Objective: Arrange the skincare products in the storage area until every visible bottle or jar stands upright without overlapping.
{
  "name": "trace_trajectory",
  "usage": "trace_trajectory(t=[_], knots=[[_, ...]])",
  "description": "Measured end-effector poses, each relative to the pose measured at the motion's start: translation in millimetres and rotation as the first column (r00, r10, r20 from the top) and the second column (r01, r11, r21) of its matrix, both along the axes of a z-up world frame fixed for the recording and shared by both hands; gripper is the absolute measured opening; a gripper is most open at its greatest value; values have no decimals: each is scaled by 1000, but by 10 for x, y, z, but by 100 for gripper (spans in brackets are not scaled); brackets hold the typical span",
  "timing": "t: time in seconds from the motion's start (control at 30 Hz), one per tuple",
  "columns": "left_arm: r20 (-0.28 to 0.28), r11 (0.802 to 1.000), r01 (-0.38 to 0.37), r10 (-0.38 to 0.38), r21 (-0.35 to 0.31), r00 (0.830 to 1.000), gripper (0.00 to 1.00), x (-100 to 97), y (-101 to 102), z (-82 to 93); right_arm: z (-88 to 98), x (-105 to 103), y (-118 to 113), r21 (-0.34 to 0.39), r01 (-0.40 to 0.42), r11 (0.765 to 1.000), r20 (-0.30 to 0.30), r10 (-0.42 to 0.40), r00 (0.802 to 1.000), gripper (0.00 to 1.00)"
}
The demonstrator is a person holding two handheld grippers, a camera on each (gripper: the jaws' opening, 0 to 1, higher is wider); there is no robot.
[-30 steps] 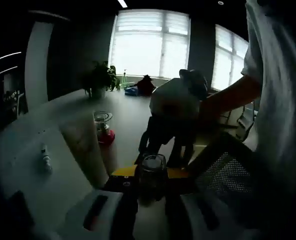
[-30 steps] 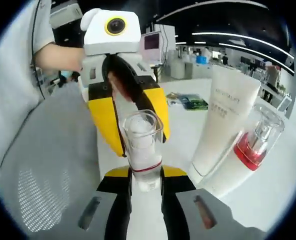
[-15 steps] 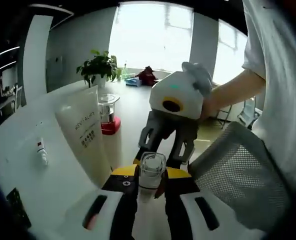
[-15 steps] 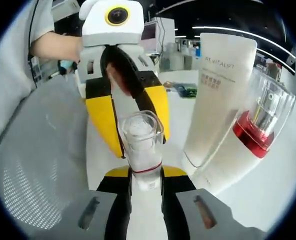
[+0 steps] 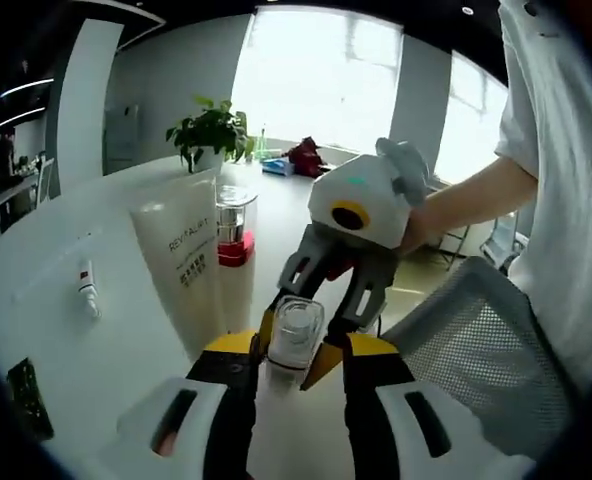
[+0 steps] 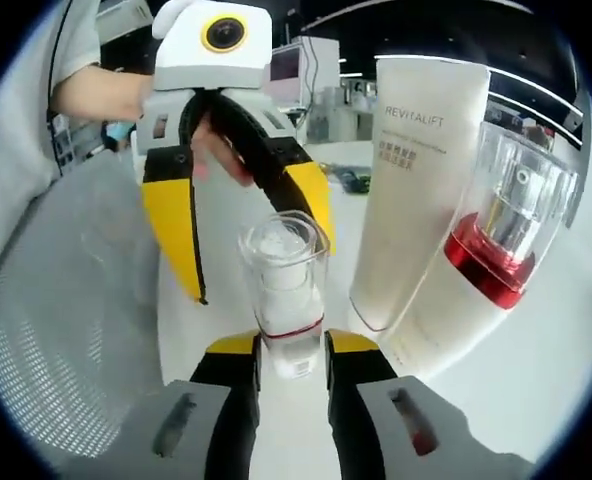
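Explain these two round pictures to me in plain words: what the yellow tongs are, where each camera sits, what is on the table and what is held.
A person holds a pair of tongs in each hand; no robot arm. Each picture comes from a camera riding on one pair, looking along its jaws.

In the left gripper view, the left tongs are near a small clear bottle, and the right tongs face it. In the right gripper view, the right tongs grip that bottle.

On the white table stand a white tube and a red-collared bottle; a small tube lies flat.
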State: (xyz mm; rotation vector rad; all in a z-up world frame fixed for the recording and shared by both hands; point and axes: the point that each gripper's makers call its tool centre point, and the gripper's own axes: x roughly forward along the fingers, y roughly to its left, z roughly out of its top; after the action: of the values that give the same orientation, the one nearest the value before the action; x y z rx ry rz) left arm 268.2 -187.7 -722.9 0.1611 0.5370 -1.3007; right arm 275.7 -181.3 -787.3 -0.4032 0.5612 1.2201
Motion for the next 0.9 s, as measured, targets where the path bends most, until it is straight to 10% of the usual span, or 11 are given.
trace_trajectory(t=[0.3, 0.9], knots=[[-35, 985, -132, 137, 114, 990, 20, 51, 199, -478, -173, -56, -222, -97, 76, 992, -29, -79, 996, 24], [-35, 978, -152, 159, 145, 987, 7, 78, 118, -621, -239, -40, -176, -124, 205, 971, -43, -212, 976, 13]])
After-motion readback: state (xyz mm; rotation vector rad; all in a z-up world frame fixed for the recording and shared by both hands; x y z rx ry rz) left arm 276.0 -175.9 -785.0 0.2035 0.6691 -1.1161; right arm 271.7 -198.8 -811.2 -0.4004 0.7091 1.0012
